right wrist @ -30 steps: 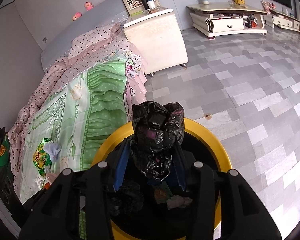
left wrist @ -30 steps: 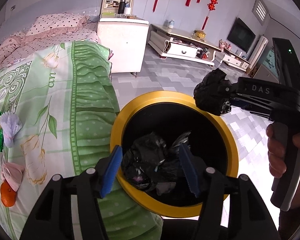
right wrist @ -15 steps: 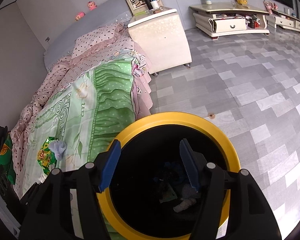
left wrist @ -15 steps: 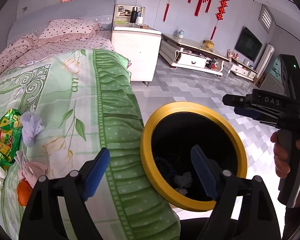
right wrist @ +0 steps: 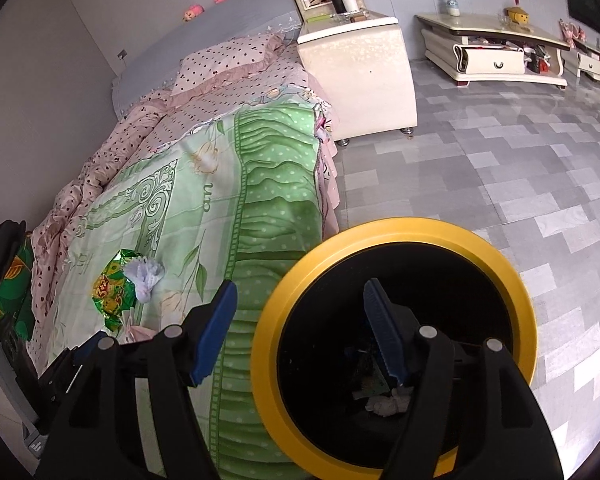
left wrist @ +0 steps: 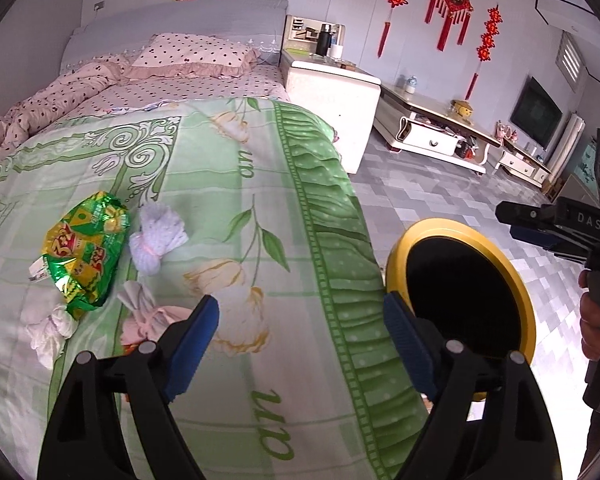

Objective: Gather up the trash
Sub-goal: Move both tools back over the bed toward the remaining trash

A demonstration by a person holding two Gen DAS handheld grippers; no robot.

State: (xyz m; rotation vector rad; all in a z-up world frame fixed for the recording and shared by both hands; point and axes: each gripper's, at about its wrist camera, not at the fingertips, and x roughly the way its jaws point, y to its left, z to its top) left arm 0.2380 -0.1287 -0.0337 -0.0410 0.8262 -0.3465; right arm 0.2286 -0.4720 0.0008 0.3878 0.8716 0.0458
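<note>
My left claw hangs wide open and empty over the green floral bedspread, my right claw likewise spread above the yellow-rimmed round black bin beside the bed. Trash waits on the bedspread: a crinkled green foil snack bag, with a lavender-white wad of tissue touching it and a pink tissue bundle near my left claw's finger. Scraps lie in the bin's bottom.

The right gripper is wide open with nothing in it. One finger hangs over the yellow bin. Deep inside lies something crumpled, maybe paper. The green blanket is just beside the bin.
</note>
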